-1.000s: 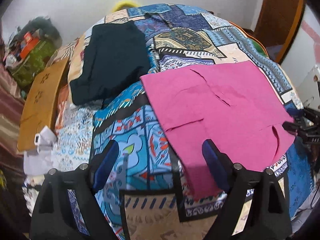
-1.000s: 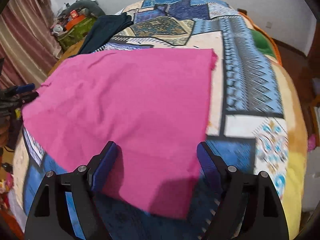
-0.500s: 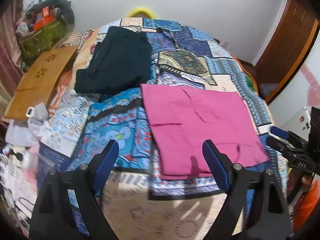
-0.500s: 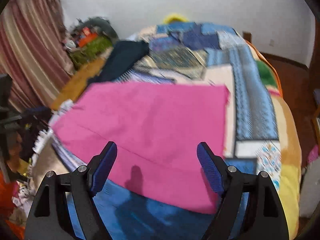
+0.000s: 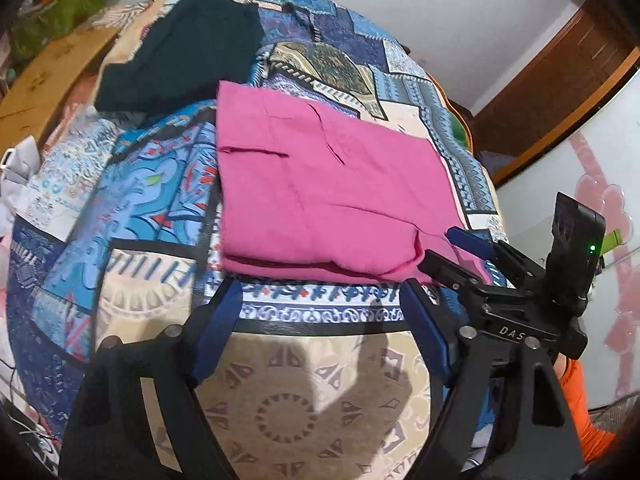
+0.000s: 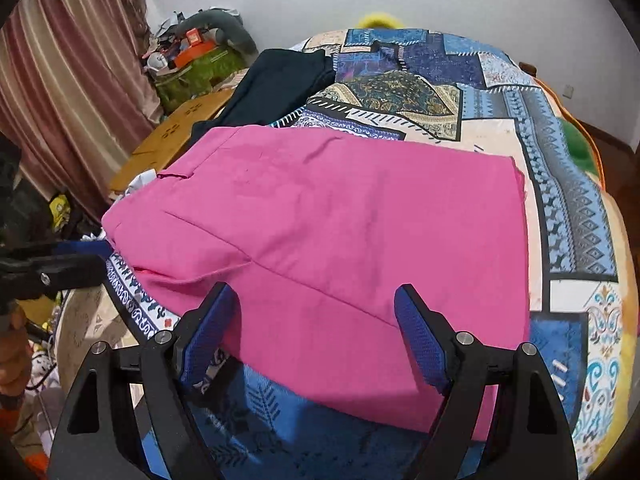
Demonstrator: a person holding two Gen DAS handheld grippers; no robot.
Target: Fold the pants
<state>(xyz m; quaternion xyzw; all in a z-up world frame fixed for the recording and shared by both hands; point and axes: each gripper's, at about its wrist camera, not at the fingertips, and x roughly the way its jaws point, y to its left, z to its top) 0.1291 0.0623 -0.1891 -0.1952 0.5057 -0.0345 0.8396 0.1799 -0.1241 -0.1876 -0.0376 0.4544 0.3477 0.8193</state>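
Pants (image 6: 340,240), pink, folded on the bed (image 6: 568,208); only the right view shows curtains (image 6: 60,92) at ten o'clock. Left tongs (image 5: 320,320) closing, empty; right tongs (image 6: 316,320) apart, empty.

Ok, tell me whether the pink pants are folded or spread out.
Folded. The pink pants lie as a flat rectangle on the patchwork bedspread, with doubled layers showing at the near edge.

Home bedroom: bed under patchwork bedspread (image 6: 568,208), striped curtain (image 6: 68,80), wooden door (image 5: 560,92).
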